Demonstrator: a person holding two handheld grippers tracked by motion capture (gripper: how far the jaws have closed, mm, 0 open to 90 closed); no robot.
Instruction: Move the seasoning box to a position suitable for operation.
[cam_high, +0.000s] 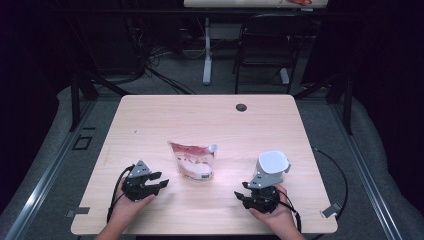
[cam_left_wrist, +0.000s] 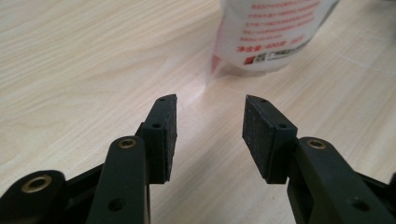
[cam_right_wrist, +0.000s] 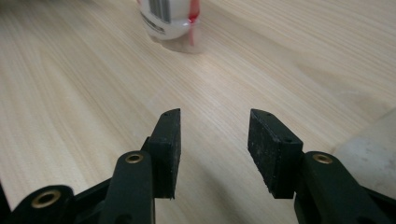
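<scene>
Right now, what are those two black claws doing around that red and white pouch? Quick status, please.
Left gripper open, empty. Right gripper open, empty. Red and white spouted refill pouch lies flat on the light wood table, untouched, between both. White plastic cup beside right gripper; path clear.

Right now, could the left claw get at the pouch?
Probably yes. The left claw is open and empty, and bare table lies between it and the pouch, with nothing in the way.

pouch (cam_left_wrist: 275, 32): red chinese print, unreadable.
</scene>
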